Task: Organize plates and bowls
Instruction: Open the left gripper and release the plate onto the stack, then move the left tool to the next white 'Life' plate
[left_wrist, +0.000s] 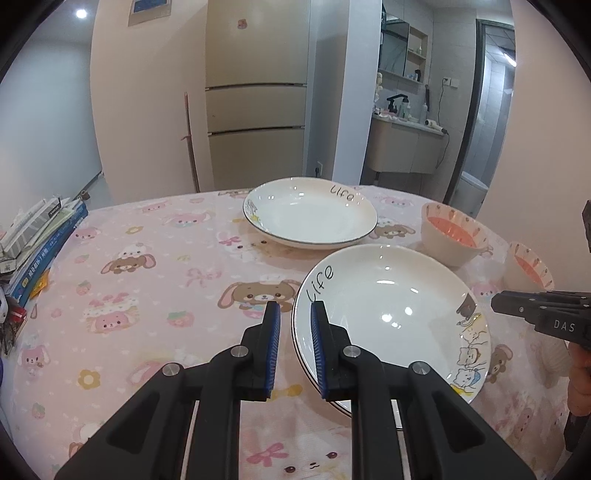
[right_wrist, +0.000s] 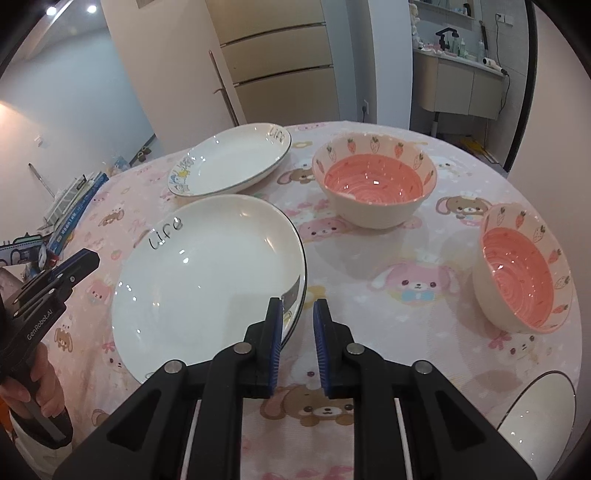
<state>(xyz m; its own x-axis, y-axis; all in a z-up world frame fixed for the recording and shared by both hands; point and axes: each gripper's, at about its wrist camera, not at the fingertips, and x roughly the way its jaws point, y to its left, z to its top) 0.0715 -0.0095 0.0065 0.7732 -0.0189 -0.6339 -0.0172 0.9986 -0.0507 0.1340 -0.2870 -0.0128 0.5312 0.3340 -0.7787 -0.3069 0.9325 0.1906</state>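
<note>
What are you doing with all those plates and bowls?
A person is tidying dishes on the bunny tablecloth, holding a gripping tool in each hand. Both tools are open and hold nothing. The left tool sits over the left rim of the near plate, and the right tool is at its right rim. The far plate and two pink bowls sit untouched.

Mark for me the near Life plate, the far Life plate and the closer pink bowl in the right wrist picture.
near Life plate (right_wrist: 207, 273): right wrist view, on its white well.
far Life plate (right_wrist: 232, 162): right wrist view, on its white centre.
closer pink bowl (right_wrist: 517, 273): right wrist view, on its pink inside.
</note>
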